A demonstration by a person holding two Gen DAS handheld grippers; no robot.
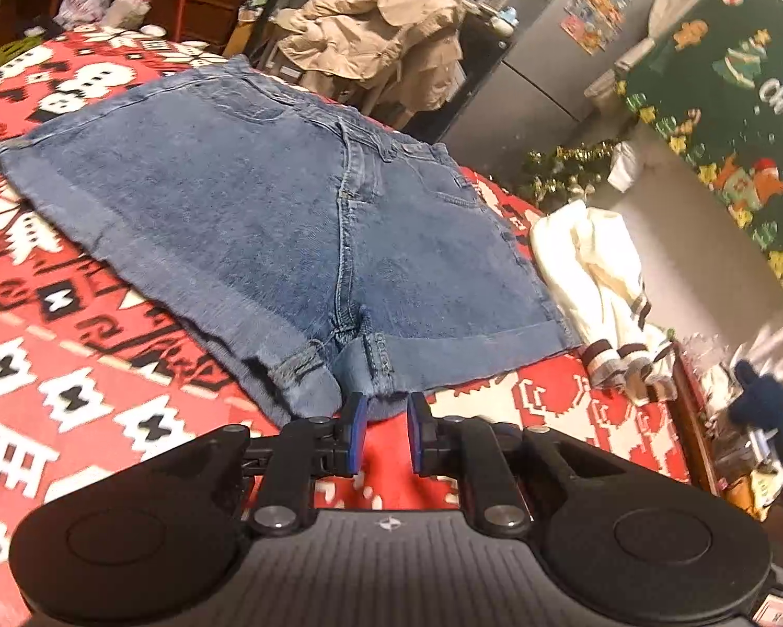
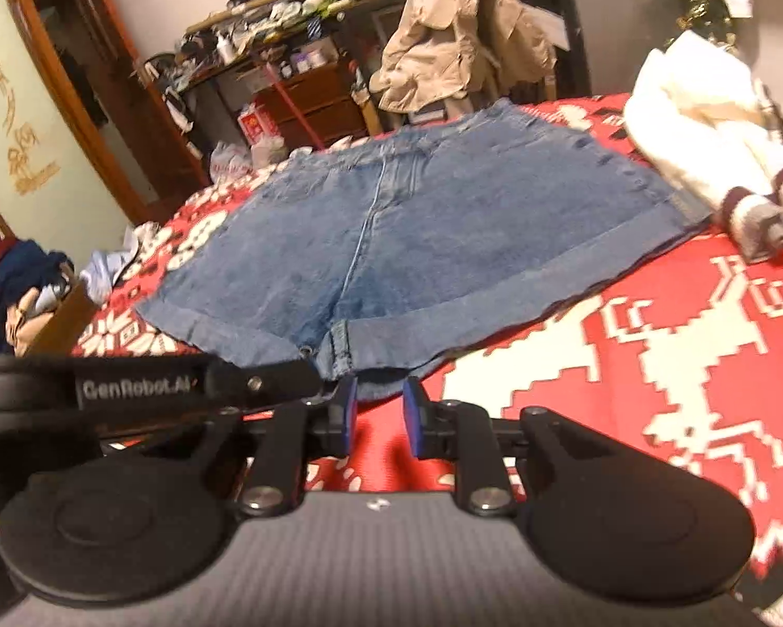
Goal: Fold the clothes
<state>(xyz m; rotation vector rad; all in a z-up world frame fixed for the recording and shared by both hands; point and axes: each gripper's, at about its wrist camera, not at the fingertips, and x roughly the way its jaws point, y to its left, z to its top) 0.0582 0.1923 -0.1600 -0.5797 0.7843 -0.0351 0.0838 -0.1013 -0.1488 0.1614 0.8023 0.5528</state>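
Blue denim shorts lie spread flat and unfolded on the red-and-white patterned blanket [image 1: 104, 366].

The blue denim shorts [image 1: 266, 219] have no fold made yet; every fold is left. Waistband points away, cuffed leg hems toward the cameras, long axis across the hems. A cream knitted garment [image 1: 595, 282] waits beside them. Left gripper [image 1: 383, 418] and right gripper [image 2: 378, 407] hover at the hems, jaws slightly parted, pinching nothing.

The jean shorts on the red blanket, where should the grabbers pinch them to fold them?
Probably the rolled cuffs of the denim shorts, coming from the near side. The shorts lie flat, and the cuffs form a thick edge right ahead of the left gripper and right gripper, both open and empty.
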